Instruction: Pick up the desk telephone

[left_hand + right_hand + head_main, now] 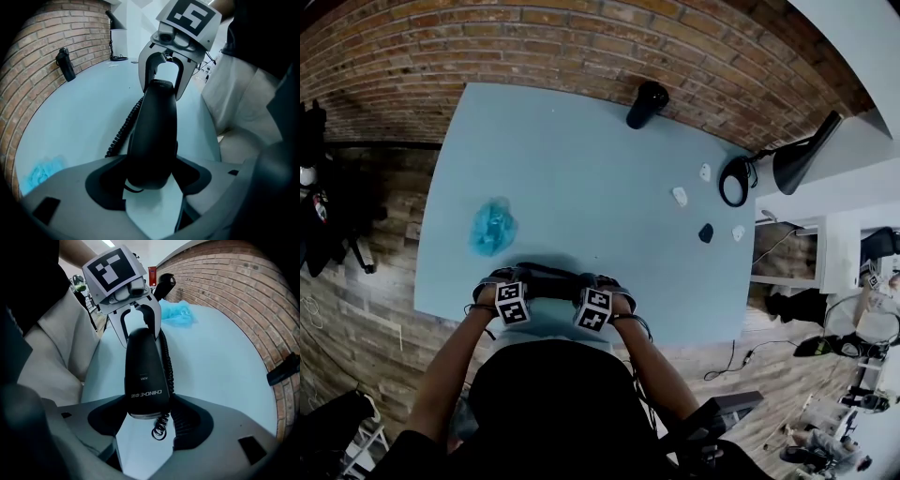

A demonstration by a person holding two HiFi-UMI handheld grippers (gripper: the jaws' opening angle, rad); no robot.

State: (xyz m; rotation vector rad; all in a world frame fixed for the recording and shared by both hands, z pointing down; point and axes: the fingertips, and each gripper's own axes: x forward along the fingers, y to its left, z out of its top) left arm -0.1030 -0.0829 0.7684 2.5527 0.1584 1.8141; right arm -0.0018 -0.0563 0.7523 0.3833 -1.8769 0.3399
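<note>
Handset (551, 279) sits along the near edge of the table (581, 169), with a gripper at each end.
- Left gripper (152, 183): tongs pinch one end of the handset, both pads against it.
- Right gripper (147, 420): tongs spread wide around the other end. I see no pad pressing. The coiled cord (165, 363) lies in the gap beside the handset.

Only the right gripper view gives me the print on the handset's back, CHINO-E, and the cord's loose last loop.

Only the head view gives me the whole table:
- a crumpled blue sheet (493, 228) just beyond the handset, to its left;
- a black bottle (647, 103) far beyond it, at the back edge;
- small white pieces (680, 196) and a desk lamp (806, 157) well off to its right.

The table is pale blue. A brick wall (534, 37) stands behind it and a wood floor (356, 309) runs around it.

From the head view, the marker cubes and hands cover most of the handset. I cannot tell whether it rests on the table or hangs just clear of it. In the left gripper view the cord runs under the handset and out of sight.
</note>
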